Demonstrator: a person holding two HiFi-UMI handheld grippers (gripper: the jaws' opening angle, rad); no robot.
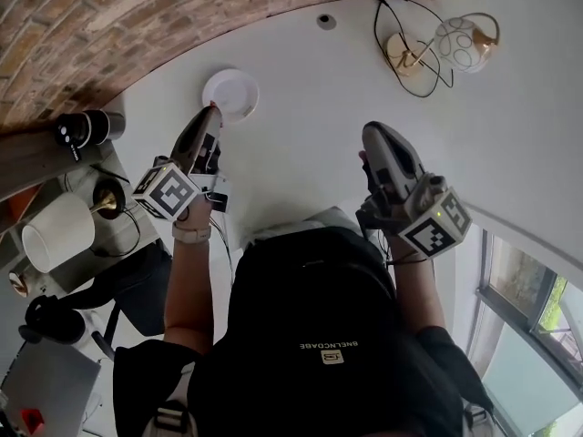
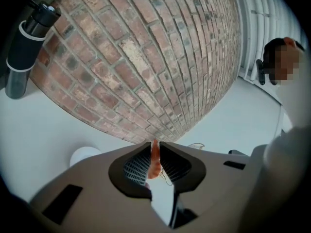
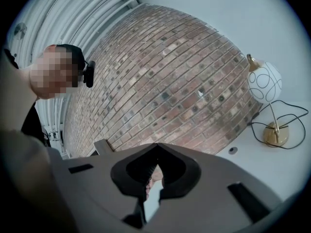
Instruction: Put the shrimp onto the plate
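Hanging pinched between the jaws of the left gripper (image 2: 154,143) at the edge of the plate (image 1: 239,87), the shrimp (image 2: 154,161) could be dropped short onto the table (image 1: 310,89) if released too soon; the right gripper (image 3: 156,148) is seen closed on nothing

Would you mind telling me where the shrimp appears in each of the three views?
Head view: not discernible; the tip of the left gripper overlaps the edge of the plate.
Left gripper view: low centre, the shrimp pinched between the jaws.
Right gripper view: not in it.
Shared landmark: the brick wall, in all three views.
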